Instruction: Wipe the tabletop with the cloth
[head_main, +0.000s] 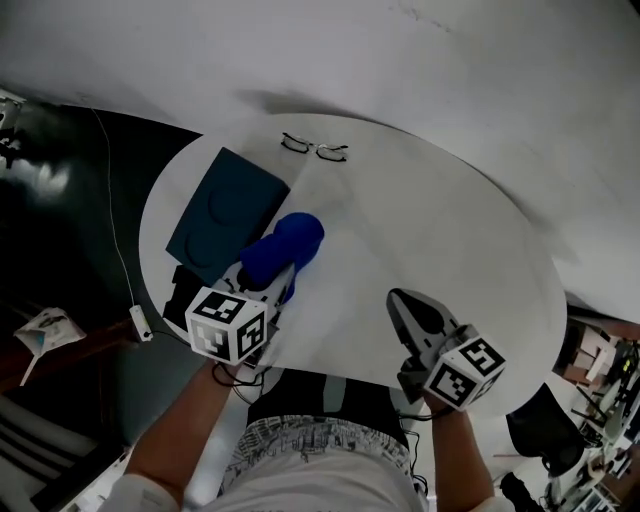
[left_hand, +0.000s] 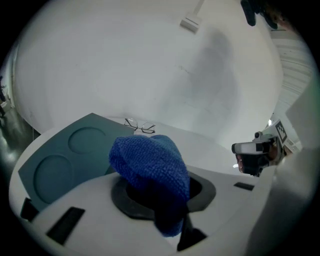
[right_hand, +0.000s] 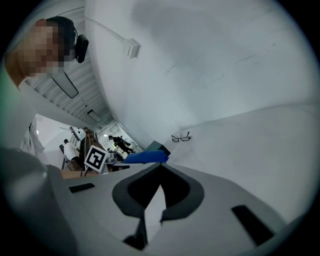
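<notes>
Pinching the blue cloth as a bunched wad, the fingers of the left gripper hold it over the round white bench, beside the teal mat; contact with the surface is unclear. The right gripper has its fingers pressed together on nothing. The cloth looks knitted, soft, light and floppy. A mid-bunch hold suits it, and it likely needs pressing flat.

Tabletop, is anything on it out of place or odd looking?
Nothing is spilled or damaged. A pair of eyeglasses lies near the far edge of the table, just past the teal tray, which is odd on a surface about to be wiped with the blue cloth.
</notes>
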